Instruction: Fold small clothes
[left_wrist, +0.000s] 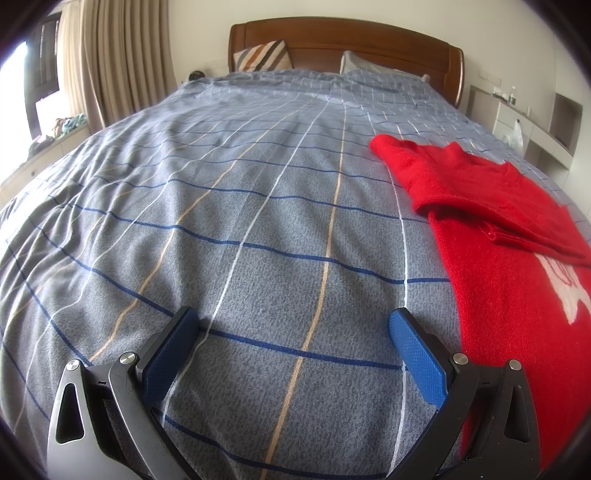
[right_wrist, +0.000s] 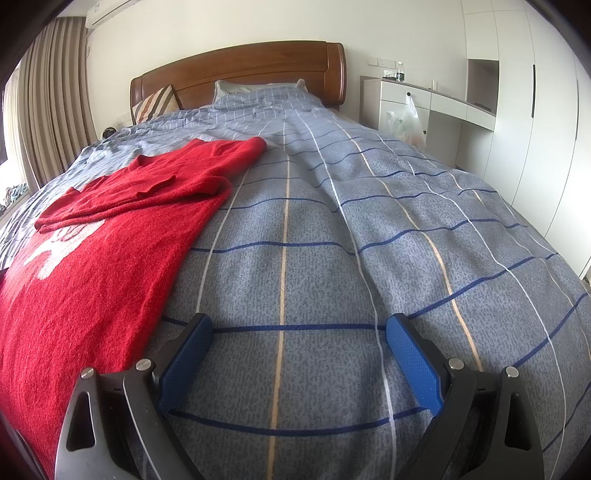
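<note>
A red sweater with a white picture on it lies flat on the bed's checked blue cover, both sleeves folded across it. The left hand-held gripper and right hand-held gripper hang beside the sweater, spread wide, holding nothing.

Checked bedspread, wooden headboard

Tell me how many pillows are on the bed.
2, both at the headboard: a striped pillow on the curtain side, and a grey pillow partly tucked under the checked cover. More may be hidden beneath it.
</note>
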